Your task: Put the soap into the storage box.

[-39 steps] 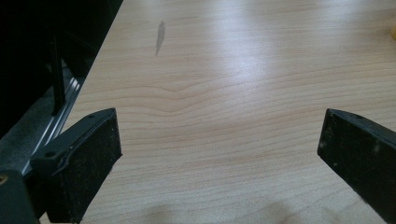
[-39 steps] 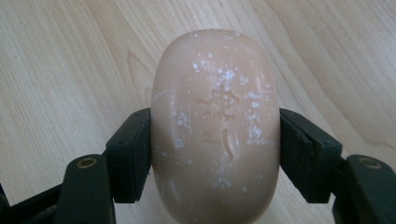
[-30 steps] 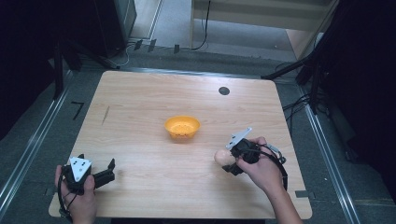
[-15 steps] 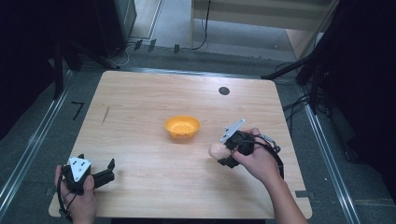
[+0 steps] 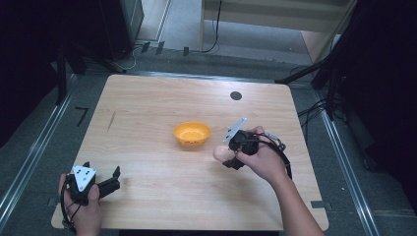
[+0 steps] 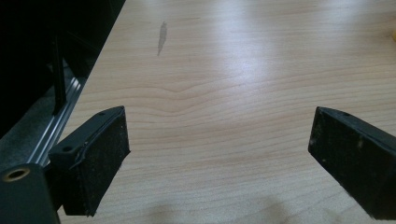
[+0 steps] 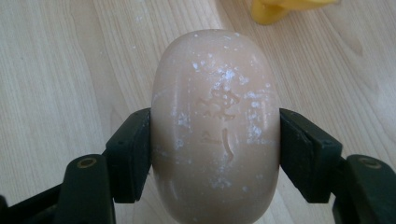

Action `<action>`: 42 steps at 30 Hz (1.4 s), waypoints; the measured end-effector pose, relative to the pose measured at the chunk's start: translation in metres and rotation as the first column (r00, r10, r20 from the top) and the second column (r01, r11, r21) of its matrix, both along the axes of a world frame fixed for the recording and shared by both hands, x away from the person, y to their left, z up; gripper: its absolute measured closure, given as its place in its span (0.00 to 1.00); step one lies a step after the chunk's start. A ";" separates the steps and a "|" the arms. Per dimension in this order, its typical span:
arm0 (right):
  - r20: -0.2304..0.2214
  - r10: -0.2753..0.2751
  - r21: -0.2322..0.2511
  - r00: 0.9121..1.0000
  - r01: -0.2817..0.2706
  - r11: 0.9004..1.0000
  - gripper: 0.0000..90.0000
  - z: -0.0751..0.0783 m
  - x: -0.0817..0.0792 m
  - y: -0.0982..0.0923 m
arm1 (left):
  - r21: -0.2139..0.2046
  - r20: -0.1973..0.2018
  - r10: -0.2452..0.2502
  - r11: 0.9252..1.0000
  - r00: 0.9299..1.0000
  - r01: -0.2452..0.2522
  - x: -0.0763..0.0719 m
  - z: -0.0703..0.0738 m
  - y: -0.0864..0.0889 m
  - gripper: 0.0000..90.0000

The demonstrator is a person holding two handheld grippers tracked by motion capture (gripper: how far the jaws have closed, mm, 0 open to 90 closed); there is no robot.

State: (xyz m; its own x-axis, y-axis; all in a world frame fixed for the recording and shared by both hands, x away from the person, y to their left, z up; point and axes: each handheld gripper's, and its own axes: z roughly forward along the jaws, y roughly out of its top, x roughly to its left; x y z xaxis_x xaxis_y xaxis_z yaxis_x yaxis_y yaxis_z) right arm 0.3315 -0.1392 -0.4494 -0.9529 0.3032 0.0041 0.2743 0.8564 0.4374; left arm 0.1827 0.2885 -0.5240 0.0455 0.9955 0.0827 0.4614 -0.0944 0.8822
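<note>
A pale beige oval bar of soap (image 7: 215, 126), stamped with characters and dusted with white specks, is clamped between the jaws of my right gripper (image 7: 215, 149). In the high view that right gripper (image 5: 227, 156) holds the soap (image 5: 221, 154) just above the wooden table (image 5: 147, 108), a little right of an orange bowl (image 5: 192, 133). The bowl's rim (image 7: 280, 8) peeks in at the top of the right gripper view. My left gripper (image 5: 114, 183) rests near the table's front left corner, jaws wide apart with bare wood between them (image 6: 219, 149).
A small black round disc (image 5: 236, 96) lies on the table near its far edge. A dark streak (image 6: 162, 37) marks the wood at the left. Metal rails (image 5: 29, 152) run along both sides of the table.
My right gripper has carried the soap leftward and slightly away from the person, closer to the orange bowl. The left gripper has stayed in place.
</note>
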 end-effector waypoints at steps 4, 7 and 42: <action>-0.006 0.010 0.000 1.000 -0.010 1.000 0.37 0.001 0.005 0.007 | -0.008 0.002 0.003 1.000 1.000 -0.003 0.000 0.000 0.001 0.06; 0.007 0.022 -0.010 1.000 -0.022 1.000 0.37 0.003 0.009 0.012 | -0.016 -0.005 -0.001 1.000 1.000 0.001 0.001 0.000 0.002 0.06; 0.026 0.166 -0.040 0.986 -0.165 0.985 0.37 0.023 0.054 0.076 | -0.022 -0.030 -0.015 1.000 0.999 0.014 0.003 0.000 0.002 0.01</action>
